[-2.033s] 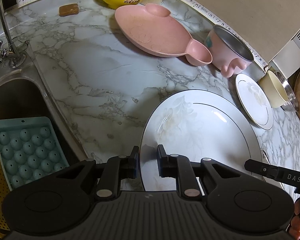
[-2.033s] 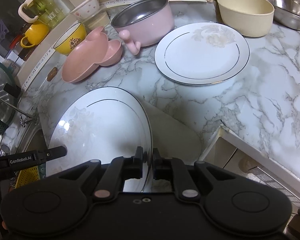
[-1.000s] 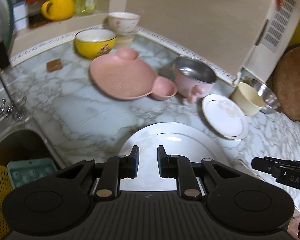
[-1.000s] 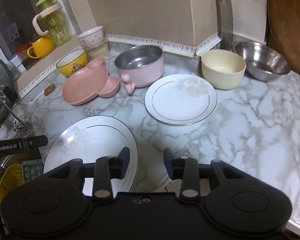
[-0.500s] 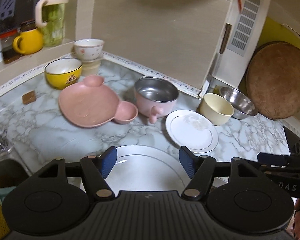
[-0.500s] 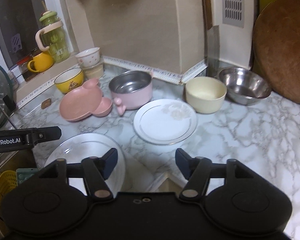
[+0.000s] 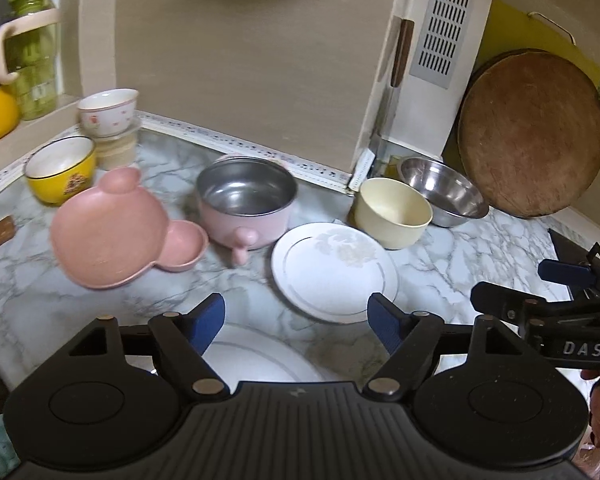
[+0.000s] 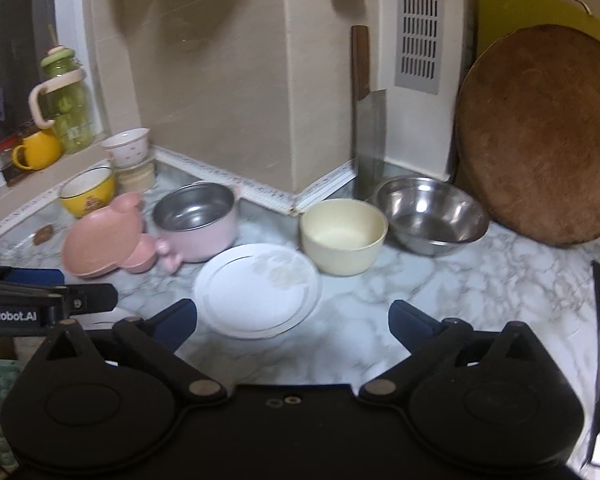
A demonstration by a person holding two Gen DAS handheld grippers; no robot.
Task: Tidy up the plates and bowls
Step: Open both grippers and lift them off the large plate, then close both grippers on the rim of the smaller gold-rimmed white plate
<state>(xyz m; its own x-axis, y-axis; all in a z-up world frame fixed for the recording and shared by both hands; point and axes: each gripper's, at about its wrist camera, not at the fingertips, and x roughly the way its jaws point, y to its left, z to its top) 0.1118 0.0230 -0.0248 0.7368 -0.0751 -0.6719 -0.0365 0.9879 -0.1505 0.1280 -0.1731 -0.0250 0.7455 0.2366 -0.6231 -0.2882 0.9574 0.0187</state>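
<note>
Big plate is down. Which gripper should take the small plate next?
Probably right. The right gripper is open, with the small plate just ahead between its fingers; the left gripper still sits over the big plate.

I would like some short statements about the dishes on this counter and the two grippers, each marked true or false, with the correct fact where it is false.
1. The small white plate lies flat on the counter, empty. True.
2. The cream bowl is stacked inside the steel bowl. False: they stand side by side on the counter.
3. The right gripper holds the small white plate. False: its jaws have just been opening and stand wide, with nothing between them.
4. The pink bear-shaped dish lies between the yellow bowl and the pink pot. True.
5. The left gripper is shut on the large white plate. False: its jaws have just been opening and are off the plate.
</note>
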